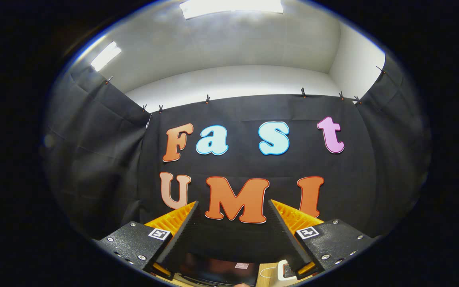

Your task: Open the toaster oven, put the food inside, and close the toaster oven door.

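Toaster oven (213,271), if that was what the dark, glossy-topped thing was, sat low down, beneath and between the gripper's (233,205) fingers, with a small label on its top; too little of it showed for me to be sure, or to say whether its door was open or closed. Beside it lay a strip of pale wooden table (267,273) with a small white object (282,270) near the right finger, too cropped to name. I could see no food.

The claw was held high and level, aimed at the black cloth wall (245,111) of the booth rather than down at the work. Its fingers were spread wide apart with nothing between them, gripping nothing at all. That pose suited a rest or carry position well above the table, I judged, keeping the fingers clear of the appliance below.

Such a raised, released gripper would fit the job either about to begin or already finished with the door shut; nothing visible settled which.
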`<state>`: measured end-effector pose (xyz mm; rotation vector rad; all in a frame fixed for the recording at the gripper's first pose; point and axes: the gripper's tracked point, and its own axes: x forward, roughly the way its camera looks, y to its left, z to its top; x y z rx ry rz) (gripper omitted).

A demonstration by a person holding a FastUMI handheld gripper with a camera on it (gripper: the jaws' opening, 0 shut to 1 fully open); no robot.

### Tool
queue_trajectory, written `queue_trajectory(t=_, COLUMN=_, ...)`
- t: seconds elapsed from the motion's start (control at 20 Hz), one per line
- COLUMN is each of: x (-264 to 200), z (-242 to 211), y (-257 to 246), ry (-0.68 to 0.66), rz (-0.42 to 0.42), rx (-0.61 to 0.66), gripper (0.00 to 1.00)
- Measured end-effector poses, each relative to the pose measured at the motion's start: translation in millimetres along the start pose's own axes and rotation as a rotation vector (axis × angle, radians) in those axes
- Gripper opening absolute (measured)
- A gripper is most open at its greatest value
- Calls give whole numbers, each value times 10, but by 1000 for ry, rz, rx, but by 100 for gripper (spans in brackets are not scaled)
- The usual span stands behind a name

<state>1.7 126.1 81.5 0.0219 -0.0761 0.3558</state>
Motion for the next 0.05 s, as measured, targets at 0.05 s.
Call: queue_trajectory(t=0.05, x=0, z=-8, y=1, ry=2, rz=-1, rx=-2, gripper=99)
